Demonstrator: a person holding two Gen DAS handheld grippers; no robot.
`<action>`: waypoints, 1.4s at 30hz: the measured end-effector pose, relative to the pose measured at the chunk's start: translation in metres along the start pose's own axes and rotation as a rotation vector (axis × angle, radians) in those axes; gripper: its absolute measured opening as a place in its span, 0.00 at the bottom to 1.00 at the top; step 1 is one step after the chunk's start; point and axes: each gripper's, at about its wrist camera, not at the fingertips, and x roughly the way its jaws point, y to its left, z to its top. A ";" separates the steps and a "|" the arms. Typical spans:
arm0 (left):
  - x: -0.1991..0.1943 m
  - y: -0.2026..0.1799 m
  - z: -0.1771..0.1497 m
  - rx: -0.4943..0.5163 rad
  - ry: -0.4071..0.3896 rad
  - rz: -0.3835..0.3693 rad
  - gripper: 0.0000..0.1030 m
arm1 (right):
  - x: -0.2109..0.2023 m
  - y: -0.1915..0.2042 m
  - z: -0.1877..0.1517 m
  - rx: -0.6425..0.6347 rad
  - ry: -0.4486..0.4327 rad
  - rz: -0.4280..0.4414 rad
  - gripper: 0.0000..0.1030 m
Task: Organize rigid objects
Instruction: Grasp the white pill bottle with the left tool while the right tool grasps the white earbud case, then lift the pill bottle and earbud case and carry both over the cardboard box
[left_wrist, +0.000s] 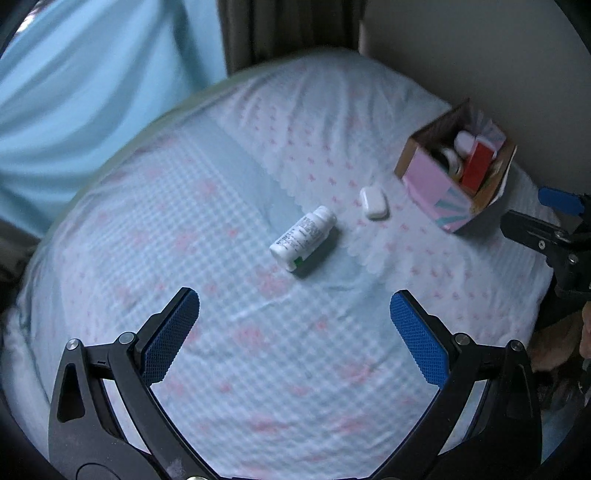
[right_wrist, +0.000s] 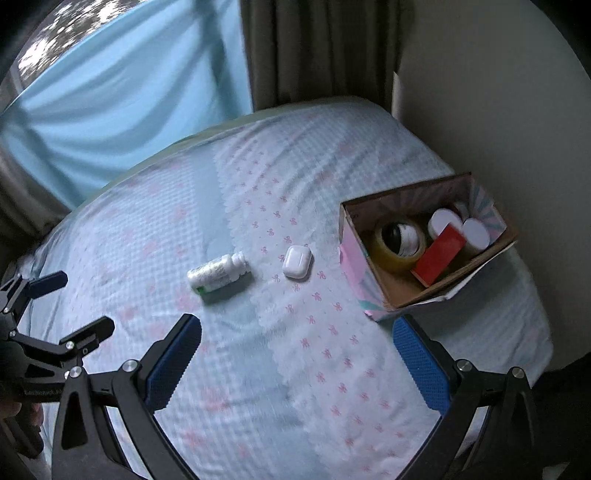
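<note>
Bottle (left_wrist: 303, 238) position, left wrist view: lying on its side on the bedspread (left_wrist: 221, 221), straight ahead of the left gripper (left_wrist: 294, 334), whose fingers are spread wide and empty. Long axis runs diagonally, cap toward the box (left_wrist: 430, 184). The white case (left_wrist: 374, 202) lies between them.

Right wrist view: right gripper (right_wrist: 297, 363) likewise wide and empty; bottle ahead-left, case nearly centred. Probably the left gripper is nearer the bottle.

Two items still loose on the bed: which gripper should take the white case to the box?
Right, probably. The white case lies between the bottle and the box, and the open right gripper sits on the box side. The open left gripper faces the bottle instead.
</note>
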 end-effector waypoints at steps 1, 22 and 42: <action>0.012 0.002 0.005 0.020 0.015 -0.009 1.00 | 0.013 0.001 0.002 0.017 0.009 -0.008 1.00; 0.251 -0.017 0.061 0.392 0.284 -0.150 0.87 | 0.250 0.005 0.047 0.170 0.309 -0.159 0.85; 0.270 -0.047 0.053 0.477 0.292 -0.142 0.49 | 0.274 0.009 0.056 0.188 0.342 -0.156 0.40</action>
